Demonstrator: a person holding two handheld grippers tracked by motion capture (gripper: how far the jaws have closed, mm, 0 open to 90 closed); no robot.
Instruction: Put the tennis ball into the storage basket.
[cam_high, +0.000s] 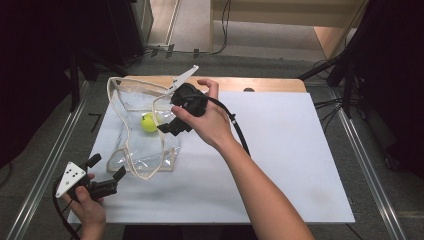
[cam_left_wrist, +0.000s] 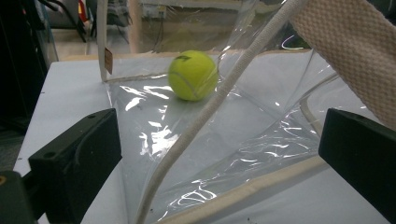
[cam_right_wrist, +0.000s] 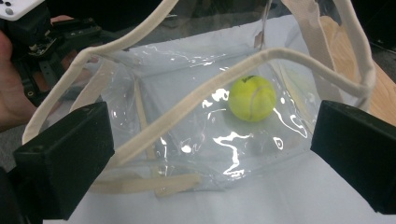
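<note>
Fingers on both grippers spread wide, nothing held — left gripper (cam_high: 106, 176) just off the clear bag's (cam_high: 145, 145) near corner, right gripper (cam_high: 172, 120) over its mouth. Tennis ball (cam_high: 149, 122) already inside; probably only withdrawal or closing left.

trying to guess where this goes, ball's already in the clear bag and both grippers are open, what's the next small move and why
Probably ease the right gripper back from the clear plastic bag with cream fabric trim. The yellow-green tennis ball already lies inside the bag, the right gripper's jaws stand wide apart holding nothing, and the left gripper waits open at the bag's near corner, so nothing seems left to place.
</note>
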